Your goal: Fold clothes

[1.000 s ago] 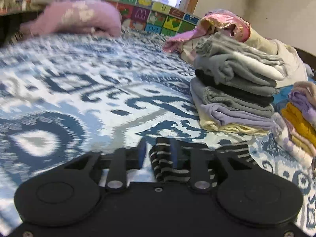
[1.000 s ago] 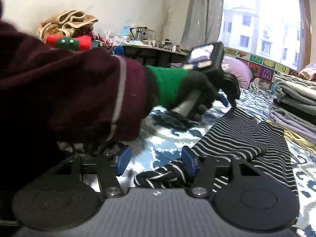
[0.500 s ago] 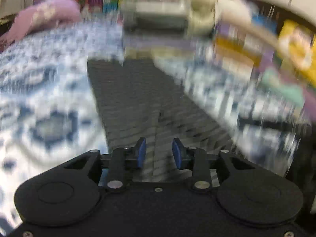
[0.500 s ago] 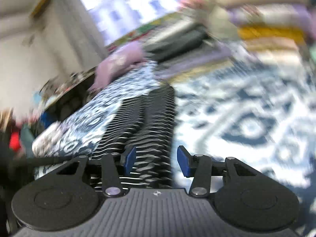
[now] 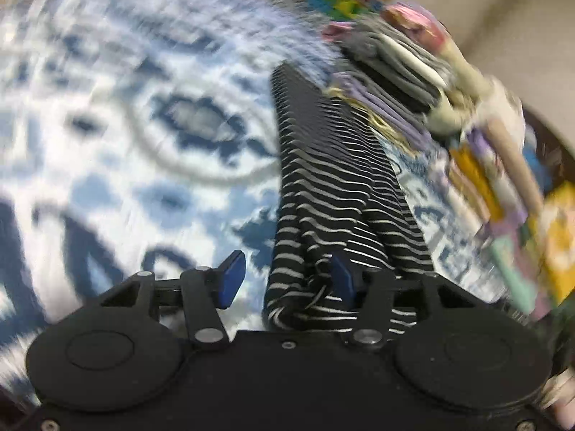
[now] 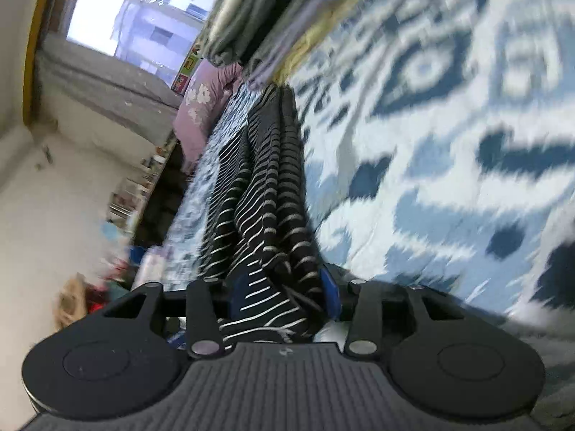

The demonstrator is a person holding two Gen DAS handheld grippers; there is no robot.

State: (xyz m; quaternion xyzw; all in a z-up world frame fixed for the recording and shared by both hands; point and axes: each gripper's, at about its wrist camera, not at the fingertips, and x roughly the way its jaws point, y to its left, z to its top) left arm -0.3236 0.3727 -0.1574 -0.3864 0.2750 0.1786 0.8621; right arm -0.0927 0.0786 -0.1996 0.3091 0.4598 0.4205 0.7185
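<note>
A black garment with thin white stripes (image 5: 334, 179) lies stretched in a long narrow strip on the blue and white patterned bed cover (image 5: 143, 125). My left gripper (image 5: 285, 280) is open, with the garment's near end bunched against its right finger. In the right wrist view the same striped garment (image 6: 266, 194) runs away from me, and its near end fills the gap of my right gripper (image 6: 284, 292), whose blue pads press it on both sides. Both views are tilted and blurred.
A stack of folded grey, black, lilac and yellow clothes (image 5: 402, 82) stands at the garment's far end. More folded clothes (image 5: 496, 179) line the right side. A pink pillow (image 6: 205, 104) lies by the window (image 6: 143, 10).
Both grippers have swung and tilted. The left gripper has opened wider, with the garment's end now against its right finger. The right gripper now has the garment's end between its pads.
</note>
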